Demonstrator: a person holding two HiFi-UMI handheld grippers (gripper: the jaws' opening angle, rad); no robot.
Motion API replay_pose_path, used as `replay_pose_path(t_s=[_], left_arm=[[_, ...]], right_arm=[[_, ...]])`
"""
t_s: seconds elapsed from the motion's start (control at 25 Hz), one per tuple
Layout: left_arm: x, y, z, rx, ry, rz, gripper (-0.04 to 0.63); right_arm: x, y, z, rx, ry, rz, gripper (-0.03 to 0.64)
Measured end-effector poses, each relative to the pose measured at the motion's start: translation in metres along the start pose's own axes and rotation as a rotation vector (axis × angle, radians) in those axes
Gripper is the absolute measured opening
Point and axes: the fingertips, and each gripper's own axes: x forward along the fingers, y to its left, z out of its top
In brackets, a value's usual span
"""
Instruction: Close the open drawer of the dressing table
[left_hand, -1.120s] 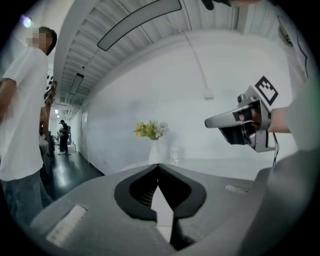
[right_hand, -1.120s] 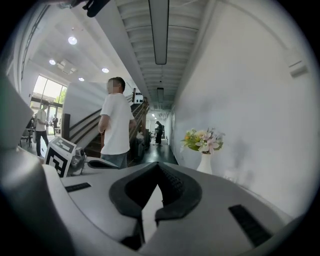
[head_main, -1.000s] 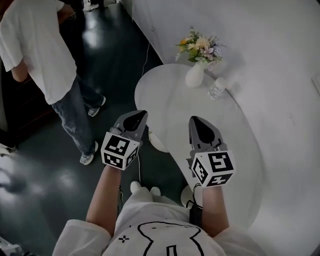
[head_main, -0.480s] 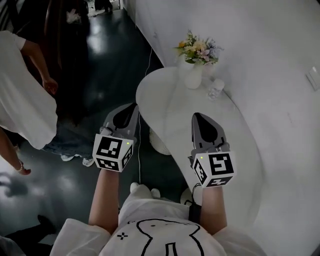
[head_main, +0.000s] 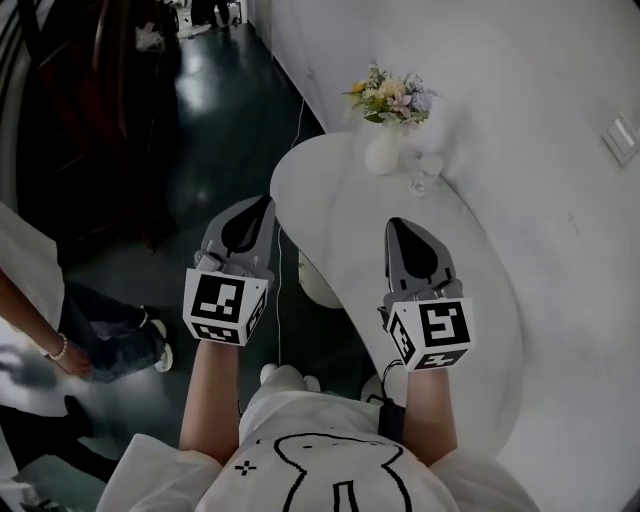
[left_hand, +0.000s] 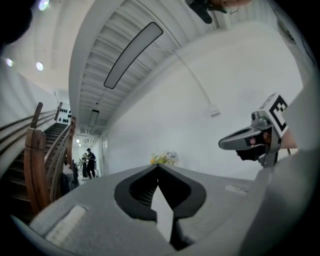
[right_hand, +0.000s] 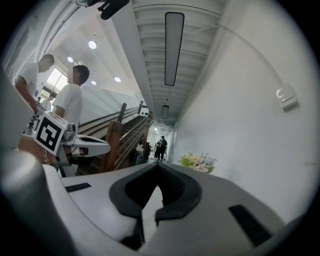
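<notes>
We find the table (head_main: 340, 200), white and curved, set against the wall (head_main: 520, 110). On its far end stand a vase (head_main: 384, 152) of flowers (head_main: 390, 98) and, just beside it, a small clear bottle (head_main: 425, 178). We cannot make out the drawer in any view, and the table's front is not shown from above.

The left gripper (head_main: 266, 202) hangs over the dark floor (head_main: 215, 110), its tip just beside the table's left edge. Its own view shows the jaws pressed together at the tips with nothing between them. The flowers appear straight ahead of it, well apart.

The right gripper (head_main: 394, 223) hangs above the table top, near the middle, and points toward the vase end. Its jaws likewise meet at the tips and hold nothing. The flowers sit ahead of it and slightly to the right.

The two grippers are level with each other and apart, and neither touches the table.

Below the table's edge, between the grippers, we note a round white object (head_main: 318, 285) that we cannot identify. At the left a person (head_main: 100, 335) in jeans stands on the floor. A wooden staircase (left_hand: 45, 150) rises on the left.
</notes>
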Motion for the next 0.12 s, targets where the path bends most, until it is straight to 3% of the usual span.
replay_pose_path(t_s=[0.12], left_arm=[[0.0019, -0.0074, 0.0038, 0.026, -0.007, 0.0, 0.017]], right_arm=[[-0.0033, -0.0045, 0.0012, -0.004, -0.01, 0.001, -0.005]])
